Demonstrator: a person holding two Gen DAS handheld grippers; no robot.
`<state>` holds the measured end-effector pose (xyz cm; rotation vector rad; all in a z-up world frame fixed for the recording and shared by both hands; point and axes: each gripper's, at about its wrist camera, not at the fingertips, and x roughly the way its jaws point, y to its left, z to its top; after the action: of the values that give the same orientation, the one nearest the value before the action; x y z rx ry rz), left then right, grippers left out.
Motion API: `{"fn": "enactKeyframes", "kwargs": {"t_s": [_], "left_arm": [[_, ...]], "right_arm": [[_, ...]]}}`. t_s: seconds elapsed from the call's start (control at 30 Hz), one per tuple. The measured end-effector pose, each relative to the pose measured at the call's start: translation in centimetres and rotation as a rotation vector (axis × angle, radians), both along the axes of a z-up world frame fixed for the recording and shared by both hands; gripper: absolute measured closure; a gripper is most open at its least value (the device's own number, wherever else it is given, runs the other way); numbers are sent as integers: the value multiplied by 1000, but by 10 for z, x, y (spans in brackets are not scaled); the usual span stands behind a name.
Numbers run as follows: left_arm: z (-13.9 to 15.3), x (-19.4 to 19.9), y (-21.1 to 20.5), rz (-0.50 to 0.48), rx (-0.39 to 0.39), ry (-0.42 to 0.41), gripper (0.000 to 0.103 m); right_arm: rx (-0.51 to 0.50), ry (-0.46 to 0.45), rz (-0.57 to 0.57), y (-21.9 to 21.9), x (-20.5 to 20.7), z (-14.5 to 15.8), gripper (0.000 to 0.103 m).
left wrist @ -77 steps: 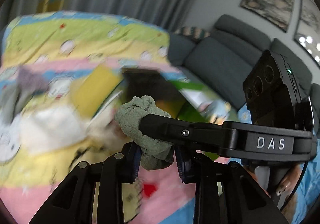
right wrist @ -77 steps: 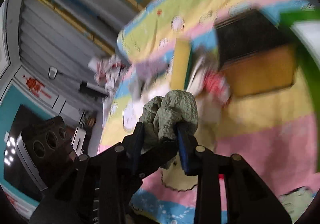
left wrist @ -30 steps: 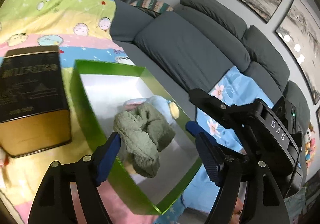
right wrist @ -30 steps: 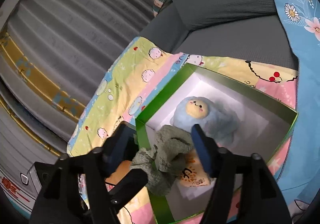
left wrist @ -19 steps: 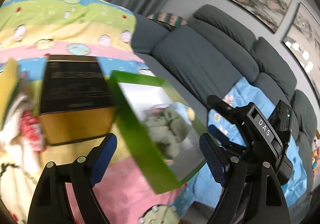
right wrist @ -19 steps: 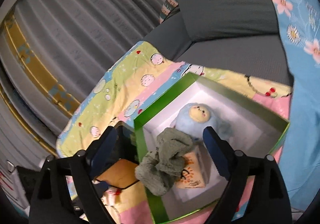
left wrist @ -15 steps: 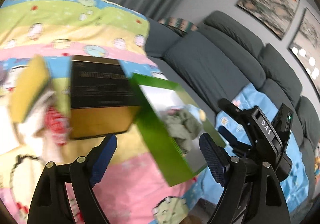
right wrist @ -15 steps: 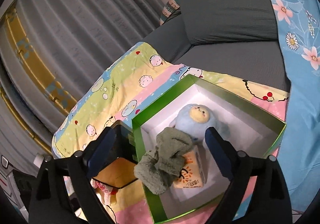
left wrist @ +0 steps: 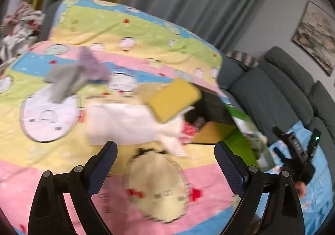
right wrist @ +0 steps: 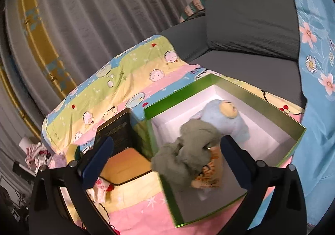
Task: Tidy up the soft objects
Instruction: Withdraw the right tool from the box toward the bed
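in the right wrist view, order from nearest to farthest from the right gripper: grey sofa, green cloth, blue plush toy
1. green cloth, draped over the green box's near wall, between the opening jaws, untouched
2. blue plush toy, deeper in the box
3. grey sofa, behind the box

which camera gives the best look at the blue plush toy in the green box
The right wrist view: the blue plush toy lies sharp inside the open green box, partly behind a green cloth. The left wrist view is blurred, showing only the box's edge; the toy cannot be made out.
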<state>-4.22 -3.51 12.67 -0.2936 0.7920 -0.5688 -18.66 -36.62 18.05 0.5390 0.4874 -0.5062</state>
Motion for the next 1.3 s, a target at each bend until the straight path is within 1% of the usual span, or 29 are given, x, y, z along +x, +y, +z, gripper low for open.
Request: {"fn": "enactKeyframes", "kwargs": {"t_s": [0.07, 0.17, 0.27, 0.33, 0.4, 0.43, 0.47, 0.6, 0.7, 0.8, 0.87, 0.97, 1.3], "left_arm": [[-7, 1, 19, 31, 31, -4, 9], [-21, 3, 47, 126, 84, -15, 9], [-32, 5, 71, 207, 118, 7, 9], [-32, 6, 84, 273, 165, -3, 9], [-28, 5, 93, 313, 216, -35, 9], [-27, 5, 96, 325, 222, -45, 9], [-26, 4, 99, 330, 220, -46, 9], [-24, 2, 109, 296, 162, -18, 9], [-23, 2, 113, 309, 151, -13, 9], [-21, 3, 116, 303, 136, -2, 9], [-22, 4, 118, 268, 88, 12, 9], [-23, 4, 123, 269, 51, 36, 9], [-21, 3, 129, 293, 63, 37, 9]], "right_arm": [[-15, 5, 5, 11, 3, 1, 1], [-40, 37, 30, 32, 12, 1, 1], [-79, 61, 78, 58, 22, -2, 1], [-86, 72, 110, 75, 28, -5, 1], [-60, 79, 141, 88, 33, -10, 1], [-54, 84, 151, 93, 34, -12, 1], [-53, 89, 164, 101, 35, -13, 1], [-47, 112, 190, 126, 32, -24, 1], [-54, 147, 222, 141, 34, -30, 1], [-84, 179, 246, 155, 35, -33, 1], [-86, 186, 257, 161, 36, -33, 1], [-71, 183, 282, 170, 36, -33, 1], [-88, 204, 324, 195, 39, -34, 1]]}}
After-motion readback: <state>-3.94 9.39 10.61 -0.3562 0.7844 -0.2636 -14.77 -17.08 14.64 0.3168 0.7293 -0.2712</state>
